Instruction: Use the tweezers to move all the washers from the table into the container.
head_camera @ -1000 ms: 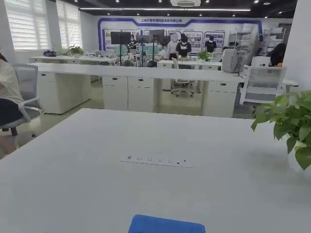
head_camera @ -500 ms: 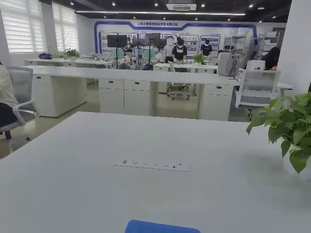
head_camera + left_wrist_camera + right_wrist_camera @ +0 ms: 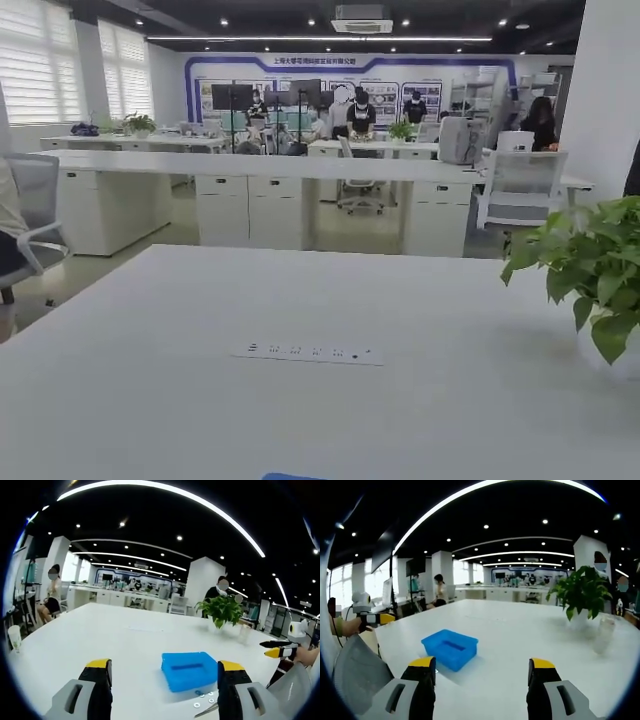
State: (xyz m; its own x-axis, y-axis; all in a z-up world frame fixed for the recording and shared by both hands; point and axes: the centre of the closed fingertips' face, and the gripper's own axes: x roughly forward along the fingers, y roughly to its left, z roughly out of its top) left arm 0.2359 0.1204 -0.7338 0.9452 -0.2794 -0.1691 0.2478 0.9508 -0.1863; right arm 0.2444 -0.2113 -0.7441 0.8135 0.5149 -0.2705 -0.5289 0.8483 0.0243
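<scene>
Blue container [image 3: 188, 670] by washers [image 3: 205, 698] | L claw [image 3: 165, 665] agape | R claw [image 3: 481, 663] agape

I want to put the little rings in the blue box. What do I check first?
1. Left tongs open: ok.
2. Right tongs open: ok.
3. Tweezers picked up: not ok, both tongs hold nothing.
4. Where the tweezers lie: cannot tell.
5. Washers on the table, right beside the blue container: ok.
6. Head view aimed at the work: not ok, it looks out across the room.
</scene>
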